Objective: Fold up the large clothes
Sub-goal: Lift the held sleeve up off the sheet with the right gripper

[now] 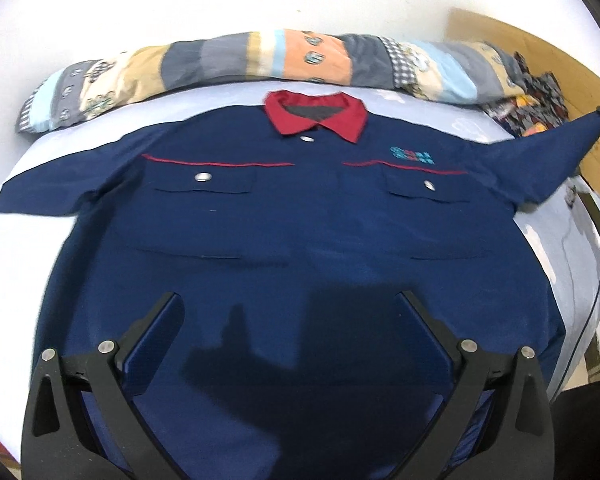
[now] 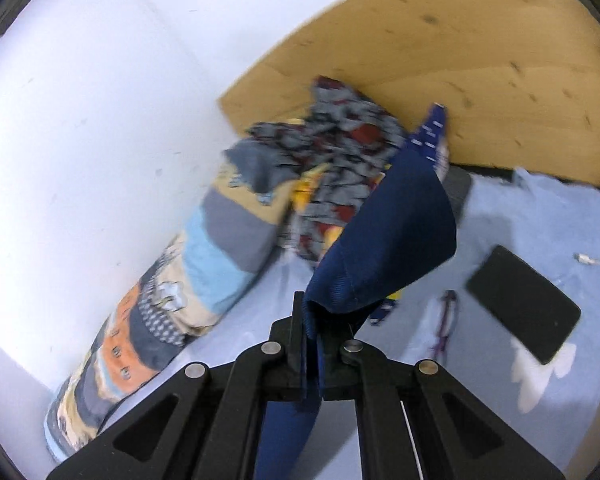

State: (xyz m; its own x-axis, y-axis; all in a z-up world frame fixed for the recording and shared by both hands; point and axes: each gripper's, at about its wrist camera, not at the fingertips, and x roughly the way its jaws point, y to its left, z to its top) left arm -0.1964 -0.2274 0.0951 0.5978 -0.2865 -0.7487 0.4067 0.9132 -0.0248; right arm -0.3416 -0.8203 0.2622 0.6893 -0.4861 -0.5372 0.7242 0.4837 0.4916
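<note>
While the navy shirt (image 1: pixel 300 220) lies spread face up on the bed (image 1: pixel 28 168), the left gripper (image 1: pixel 292 304) hangs over its hem with fingers wide apart. At two o'clock, the right gripper (image 2: pixel 309 320) is clamped on the lifted sleeve (image 2: pixel 387 240).

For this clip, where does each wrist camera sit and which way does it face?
Left wrist: above the hem of the navy shirt, looking toward its red collar; the open left gripper shows.
Right wrist: low over the bed, facing the wooden headboard; the right gripper clamps the sleeve.
Shared: the shirt, the patchwork quilt and the headboard.
</note>
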